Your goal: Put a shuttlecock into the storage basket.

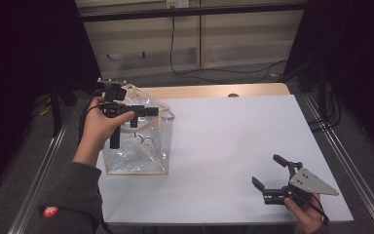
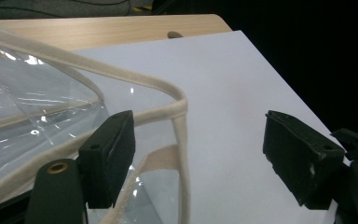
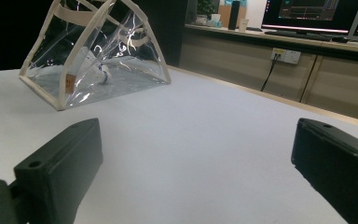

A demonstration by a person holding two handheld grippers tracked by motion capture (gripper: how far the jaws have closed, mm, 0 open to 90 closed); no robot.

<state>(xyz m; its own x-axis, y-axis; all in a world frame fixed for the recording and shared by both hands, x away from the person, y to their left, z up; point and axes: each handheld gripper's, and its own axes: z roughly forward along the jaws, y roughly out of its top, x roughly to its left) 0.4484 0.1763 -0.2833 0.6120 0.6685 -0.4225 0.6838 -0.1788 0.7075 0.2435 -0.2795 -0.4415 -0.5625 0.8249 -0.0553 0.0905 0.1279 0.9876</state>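
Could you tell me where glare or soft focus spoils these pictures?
High view: dark surroundings, evenly lit white table, small glints on the clear bag. Left gripper view: bright streaks on the bag's plastic; the near tongs look slightly soft. Right gripper view: glare on the bag's panels; bright background monitors.

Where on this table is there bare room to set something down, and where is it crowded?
The white table top is bare between the clear bag and the right hand-held gripper, and along the far edge up to the wooden strip. It is crowded at the left, where the left hand-held gripper hangs open at the bag's rim.
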